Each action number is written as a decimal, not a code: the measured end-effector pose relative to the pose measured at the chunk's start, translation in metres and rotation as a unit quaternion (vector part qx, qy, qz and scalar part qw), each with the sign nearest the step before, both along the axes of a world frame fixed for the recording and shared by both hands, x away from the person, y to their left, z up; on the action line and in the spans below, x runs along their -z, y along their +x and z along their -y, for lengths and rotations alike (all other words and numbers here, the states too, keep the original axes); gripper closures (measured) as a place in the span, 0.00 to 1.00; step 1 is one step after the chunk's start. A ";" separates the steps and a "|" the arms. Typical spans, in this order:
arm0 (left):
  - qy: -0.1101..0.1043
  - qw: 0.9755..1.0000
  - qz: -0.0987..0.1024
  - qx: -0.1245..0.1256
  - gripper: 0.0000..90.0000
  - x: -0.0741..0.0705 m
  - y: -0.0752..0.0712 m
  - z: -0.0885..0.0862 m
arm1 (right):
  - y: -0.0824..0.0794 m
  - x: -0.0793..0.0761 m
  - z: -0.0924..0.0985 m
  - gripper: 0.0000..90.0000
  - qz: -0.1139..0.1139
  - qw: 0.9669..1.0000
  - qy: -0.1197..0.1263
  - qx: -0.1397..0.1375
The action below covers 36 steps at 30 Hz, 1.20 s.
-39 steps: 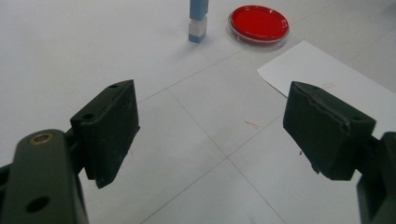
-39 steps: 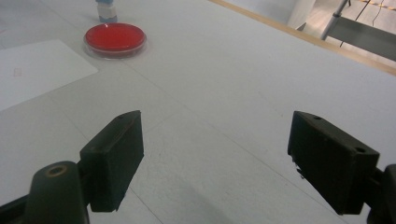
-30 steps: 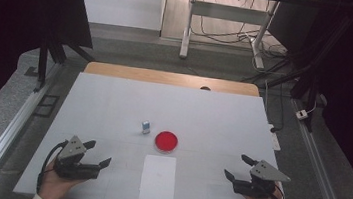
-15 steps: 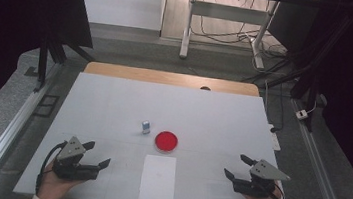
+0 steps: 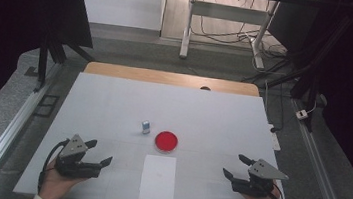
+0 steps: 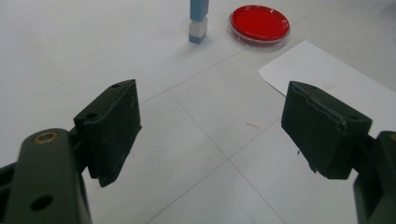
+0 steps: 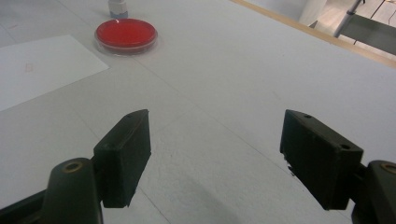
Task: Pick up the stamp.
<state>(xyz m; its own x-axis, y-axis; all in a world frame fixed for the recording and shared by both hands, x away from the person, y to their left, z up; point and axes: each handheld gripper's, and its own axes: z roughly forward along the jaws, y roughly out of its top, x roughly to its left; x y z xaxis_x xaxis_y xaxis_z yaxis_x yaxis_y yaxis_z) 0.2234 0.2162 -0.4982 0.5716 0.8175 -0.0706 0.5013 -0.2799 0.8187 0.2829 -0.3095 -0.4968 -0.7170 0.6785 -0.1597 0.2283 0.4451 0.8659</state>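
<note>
No text, label or number is legible; faint red marks on the paper sheet [image 5: 158, 178] stay unreadable.

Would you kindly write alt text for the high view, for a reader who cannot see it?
A person's hands hold the left gripper and right gripper, both open, at the near edge of a white table. Between them lies a sheet of white paper; just beyond it sit a round red dish and a small upright blue-and-white tube, apart from each other.

A round red dish [image 5: 166, 141] with a clear rim is lying flat just beyond the white sheet [image 5: 158, 178] in front of me. A small white-and-blue vial [image 5: 145, 126] is standing upright just left of that dish.
</note>
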 end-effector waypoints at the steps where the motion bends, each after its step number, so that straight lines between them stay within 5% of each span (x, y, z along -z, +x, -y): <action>1: 0.000 1.000 0.000 0.000 0.23 0.000 0.000 0.000 | 0.000 0.001 0.000 0.27 0.001 1.000 0.002 0.000; 13: 0.009 1.000 -0.009 0.009 0.23 -0.005 0.015 0.006 | 0.003 0.004 -0.001 0.27 -0.019 1.000 -0.005 0.000; 36: 0.015 0.999 -0.008 0.044 0.25 -0.024 0.048 0.029 | 0.004 0.005 -0.005 0.27 -0.023 1.000 -0.010 -0.004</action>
<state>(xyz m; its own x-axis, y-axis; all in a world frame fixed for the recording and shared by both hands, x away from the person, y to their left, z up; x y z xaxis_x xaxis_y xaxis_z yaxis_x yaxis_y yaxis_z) 0.2710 0.1876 -0.4739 0.6411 0.7654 -0.0563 0.4859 -0.3480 0.8018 0.2870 -0.3050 -0.5015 -0.7296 0.6693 -0.1408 0.2635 0.4650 0.8452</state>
